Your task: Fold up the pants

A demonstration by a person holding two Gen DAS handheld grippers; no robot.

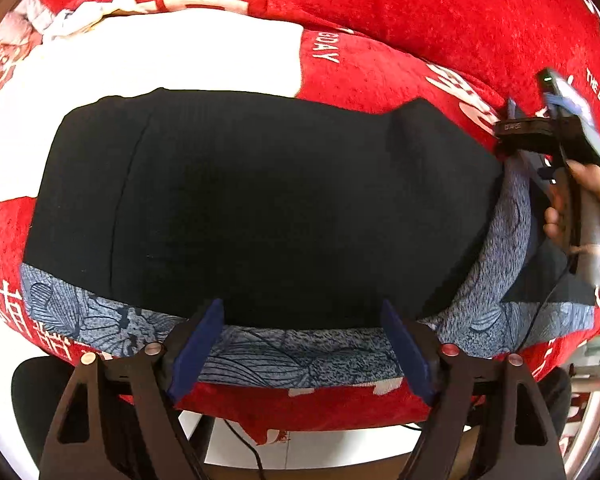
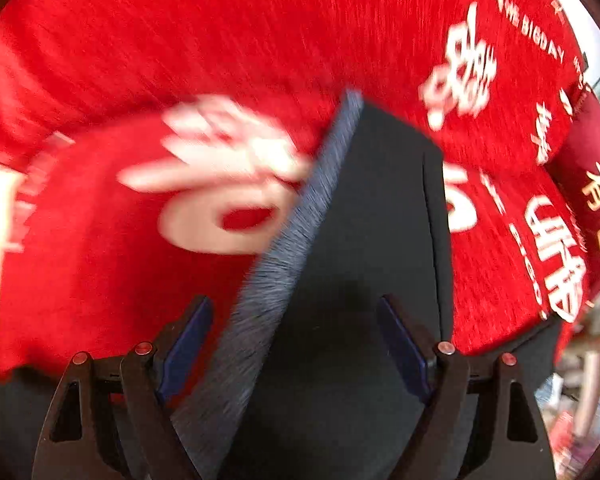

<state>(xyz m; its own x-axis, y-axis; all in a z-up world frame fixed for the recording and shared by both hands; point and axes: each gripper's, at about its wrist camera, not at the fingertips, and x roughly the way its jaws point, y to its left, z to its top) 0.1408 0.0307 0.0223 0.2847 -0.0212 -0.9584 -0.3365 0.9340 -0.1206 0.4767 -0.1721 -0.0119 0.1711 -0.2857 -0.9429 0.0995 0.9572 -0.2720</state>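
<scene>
The pants (image 1: 260, 200) are black outside with a blue-grey leaf-print lining; they lie folded in a wide block on the red cloth. My left gripper (image 1: 302, 320) is open and empty over their near edge, where the lining shows. My right gripper (image 2: 294, 316) is open above a narrow black part of the pants (image 2: 364, 240) with a blue-grey fleecy edge; that view is blurred by motion. In the left wrist view the right gripper's body (image 1: 540, 136) and the hand holding it sit at the pants' right end; its fingertips are hidden.
A red plush blanket (image 1: 420, 20) with white characters and a white panel (image 1: 160, 56) covers the surface. A black chair (image 1: 32, 392) and a cable show below the near edge. Clutter lies at the far right (image 2: 580, 380).
</scene>
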